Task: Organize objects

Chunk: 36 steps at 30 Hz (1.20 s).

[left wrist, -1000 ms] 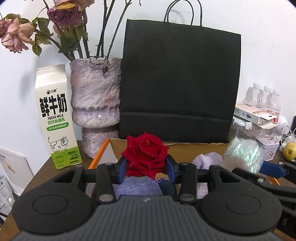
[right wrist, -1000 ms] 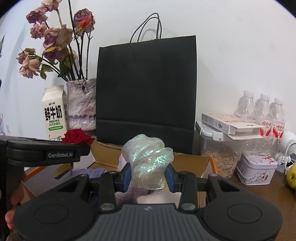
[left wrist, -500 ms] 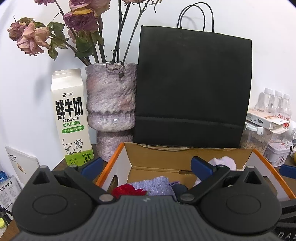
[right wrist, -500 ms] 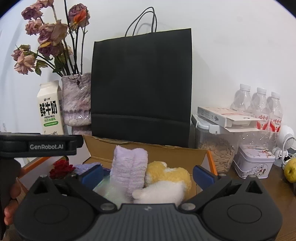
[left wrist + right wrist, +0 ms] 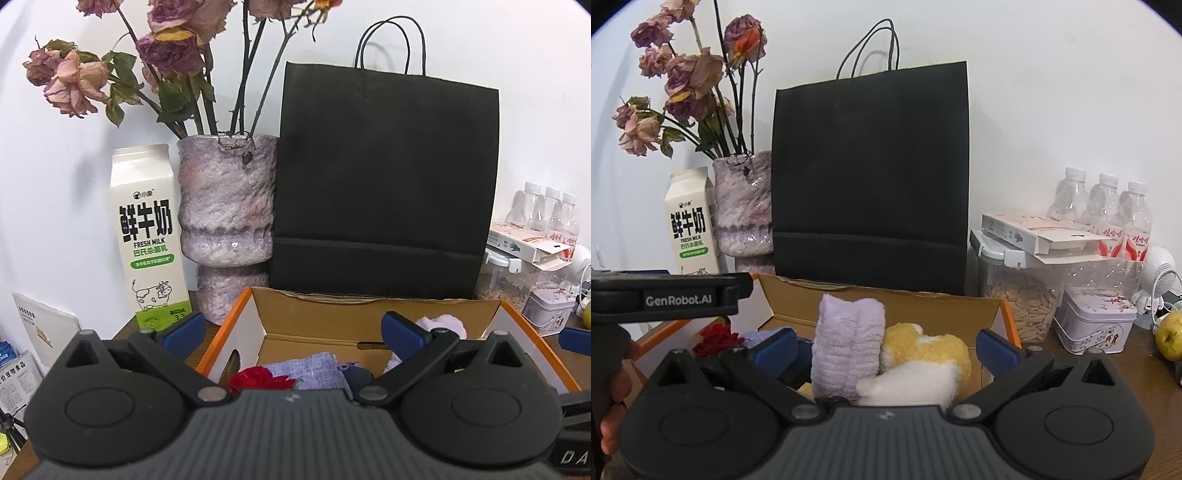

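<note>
**Both grippers empty above the box, risks now lie in the pull-back**

I have the left gripper (image 5: pixel 291 330) and the right gripper (image 5: pixel 884 347) hanging over the orange-edged cardboard box (image 5: pixel 369 308) at the bottom centre of both views. Each pair of jaws has just been opening and now stands spread wide, with nothing pinched between them.

The task's things lie inside the box. The red fabric rose (image 5: pixel 258 380) sits low at the left, touching the lavender woven pouch (image 5: pixel 317 369). Toward the right, the lilac fluffy rolled towel (image 5: pixel 849 343) stands upright, leaning against the yellow plush piece (image 5: pixel 923 347) and a white fluffy piece (image 5: pixel 908 380).

What worries me: the spread blue pads straddle the box walls, so a careless retreat could, I judge, hook the thin cardboard rim and drag the light box. The upright towel looks top-heavy and soft; a brush from my right gripper could tip it out. The two grippers are close together, so they may collide.

Behind the box, the tall matte black paper bag (image 5: pixel 384 177) is light and would topple easily. The rough mottled purple ceramic vase of dried roses (image 5: pixel 227 218) and the white milk carton (image 5: pixel 147 236) at the left stand near enough for a wide swing to knock.
</note>
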Motion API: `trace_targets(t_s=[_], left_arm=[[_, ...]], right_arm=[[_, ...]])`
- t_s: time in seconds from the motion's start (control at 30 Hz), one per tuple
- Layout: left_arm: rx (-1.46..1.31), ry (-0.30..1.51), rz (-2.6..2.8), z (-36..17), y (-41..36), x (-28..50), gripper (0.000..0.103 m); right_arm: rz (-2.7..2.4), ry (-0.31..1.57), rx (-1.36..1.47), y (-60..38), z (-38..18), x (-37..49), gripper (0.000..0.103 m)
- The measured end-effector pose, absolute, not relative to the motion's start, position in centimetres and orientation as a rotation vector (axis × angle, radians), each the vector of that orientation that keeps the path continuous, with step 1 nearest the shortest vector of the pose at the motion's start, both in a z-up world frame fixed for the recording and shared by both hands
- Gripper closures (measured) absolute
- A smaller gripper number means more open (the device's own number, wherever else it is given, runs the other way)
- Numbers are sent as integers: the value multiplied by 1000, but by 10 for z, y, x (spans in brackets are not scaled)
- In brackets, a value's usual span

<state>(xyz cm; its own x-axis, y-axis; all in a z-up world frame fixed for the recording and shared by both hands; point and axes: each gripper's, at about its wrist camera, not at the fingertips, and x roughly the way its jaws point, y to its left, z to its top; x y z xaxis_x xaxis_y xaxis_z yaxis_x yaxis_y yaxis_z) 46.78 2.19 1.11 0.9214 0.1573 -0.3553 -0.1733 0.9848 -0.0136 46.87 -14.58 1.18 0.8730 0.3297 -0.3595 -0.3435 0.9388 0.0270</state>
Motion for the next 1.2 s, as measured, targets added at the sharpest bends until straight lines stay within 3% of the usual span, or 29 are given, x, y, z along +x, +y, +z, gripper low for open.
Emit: trace_targets(t_s=[0.57, 1.2], left_arm=[[-26, 317, 157, 29, 18, 367, 0], [-35, 461, 140, 18, 22, 222, 0]], right_arm=[[369, 368, -43, -162, 25, 396, 0], [384, 451, -18, -184, 27, 260, 0]])
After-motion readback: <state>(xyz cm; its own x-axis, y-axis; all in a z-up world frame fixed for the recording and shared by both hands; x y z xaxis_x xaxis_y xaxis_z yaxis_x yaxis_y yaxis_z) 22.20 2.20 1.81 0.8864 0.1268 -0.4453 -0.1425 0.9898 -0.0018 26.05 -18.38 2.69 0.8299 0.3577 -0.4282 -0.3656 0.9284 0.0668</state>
